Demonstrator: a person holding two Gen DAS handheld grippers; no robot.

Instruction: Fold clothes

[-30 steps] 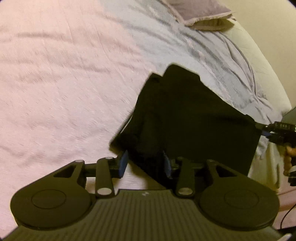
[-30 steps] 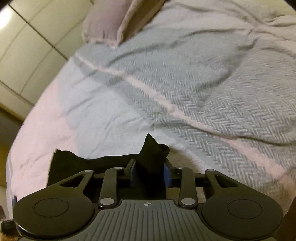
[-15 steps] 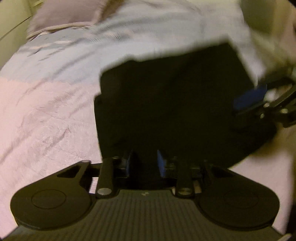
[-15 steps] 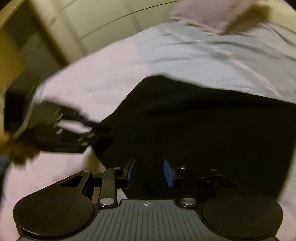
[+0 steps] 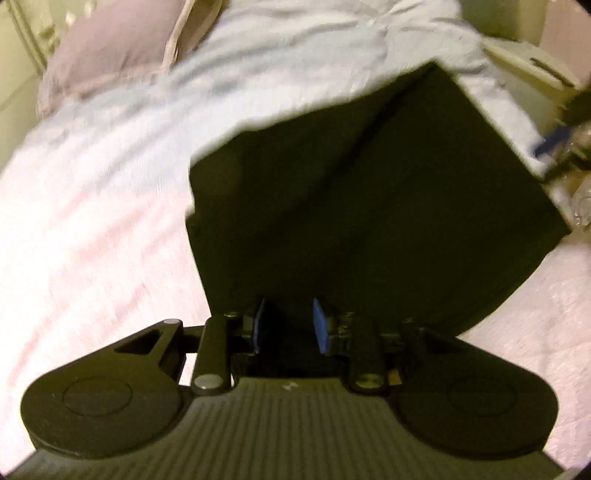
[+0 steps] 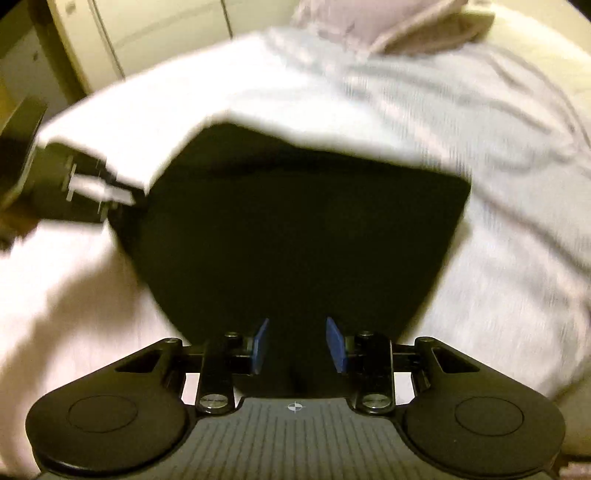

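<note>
The left gripper hung with its blue pads parted over the near edge of a black garment; whether cloth lay pinched between them could not be told. The right gripper likewise showed its flat blue pads spread wide at the near hem of the same black garment, gripping nothing visible. Both tools had matte black, ribbed plastic bodies with round discs at either side and silver bolt heads. The right one carried a small crosshair mark; no readable writing appeared.

The garment lay folded into a smooth, roughly square dark panel, flat on a bed covered in pale pink and grey herringbone-weave fabric. A mauve pillow sat at the head of the bed. Cream cabinet doors stood beyond.

A second earlier, the right gripper had clamped a raised peak of the cloth and the garment lay long and unfolded; half a second earlier the fold was already down.
</note>
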